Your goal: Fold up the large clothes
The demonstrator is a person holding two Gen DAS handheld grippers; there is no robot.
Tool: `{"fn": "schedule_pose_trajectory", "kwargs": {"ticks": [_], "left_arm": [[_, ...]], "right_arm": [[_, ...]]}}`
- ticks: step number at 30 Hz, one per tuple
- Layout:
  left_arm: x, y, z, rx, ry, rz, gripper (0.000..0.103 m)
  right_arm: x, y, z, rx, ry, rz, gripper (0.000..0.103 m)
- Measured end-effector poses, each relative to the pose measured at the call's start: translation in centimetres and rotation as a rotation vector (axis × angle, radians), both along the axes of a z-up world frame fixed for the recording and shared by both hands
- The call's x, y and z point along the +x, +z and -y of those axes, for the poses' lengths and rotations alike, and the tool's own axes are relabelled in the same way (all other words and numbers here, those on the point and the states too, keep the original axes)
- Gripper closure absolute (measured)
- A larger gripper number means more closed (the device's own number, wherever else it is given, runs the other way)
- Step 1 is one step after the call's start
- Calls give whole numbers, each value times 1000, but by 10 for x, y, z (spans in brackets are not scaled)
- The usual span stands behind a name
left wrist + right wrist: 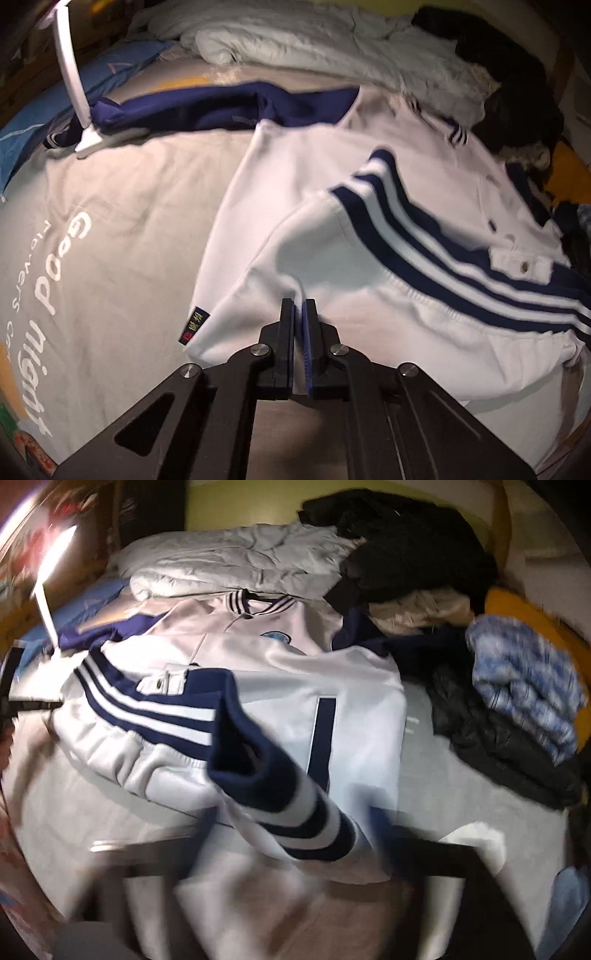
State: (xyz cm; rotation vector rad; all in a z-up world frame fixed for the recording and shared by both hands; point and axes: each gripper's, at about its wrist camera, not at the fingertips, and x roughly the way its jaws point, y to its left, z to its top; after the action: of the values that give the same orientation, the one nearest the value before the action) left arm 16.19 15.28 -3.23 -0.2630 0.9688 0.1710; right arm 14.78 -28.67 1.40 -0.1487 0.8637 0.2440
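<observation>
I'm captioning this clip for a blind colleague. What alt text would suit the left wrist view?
A closed black tool pinches the near edge of a white jacket with navy stripes, spread on a grey bedsheet printed "Good night". A white lamp stands at the back left, with a rumpled white duvet behind.

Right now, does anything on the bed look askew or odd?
Yes. The white jacket is lopsided: one navy sleeve trails out flat over the grey sheet, the other navy sleeve lies crumpled across the front. The lamp stands on the trailing sleeve's cuff.
</observation>
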Motion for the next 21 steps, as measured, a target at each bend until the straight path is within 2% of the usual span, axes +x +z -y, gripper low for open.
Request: {"fn": "schedule_pose_trajectory", "kwargs": {"ticks": [2, 4, 7, 9, 10, 11, 13, 15, 18, 19, 21], "left_arm": [[-5, 11, 2, 30, 1, 46, 100], [-13, 27, 6, 65, 1, 110, 100], [-28, 54, 7, 104, 14, 212, 100], [-35, 68, 2, 129, 47, 241, 100], [-37, 70, -2, 133, 60, 241, 100], [-37, 69, -6, 128, 64, 228, 100], [-31, 59, -11, 97, 63, 193, 100], [-21, 45, -8, 101, 36, 148, 100], [-11, 29, 7, 202, 11, 102, 96], [-8, 26, 10, 242, 12, 91, 96], [-6, 22, 12, 265, 14, 75, 96]], "right_arm": [[3, 6, 14, 81, -50, 20, 80], [0, 22, 22, 108, -94, 121, 82], [-20, 52, 22, 164, -79, 296, 82], [-24, 64, 18, 158, -93, 365, 82], [-20, 66, 18, 158, -108, 369, 82], [-14, 64, 17, 155, -120, 355, 81], [14, 49, 18, 150, -159, 270, 78], [39, 28, 16, 130, -201, 179, 75], [59, -1, 16, 82, -265, 67, 70], [61, -6, 16, 53, -293, 50, 64], [58, -11, 21, 15, -349, 36, 50]]}}
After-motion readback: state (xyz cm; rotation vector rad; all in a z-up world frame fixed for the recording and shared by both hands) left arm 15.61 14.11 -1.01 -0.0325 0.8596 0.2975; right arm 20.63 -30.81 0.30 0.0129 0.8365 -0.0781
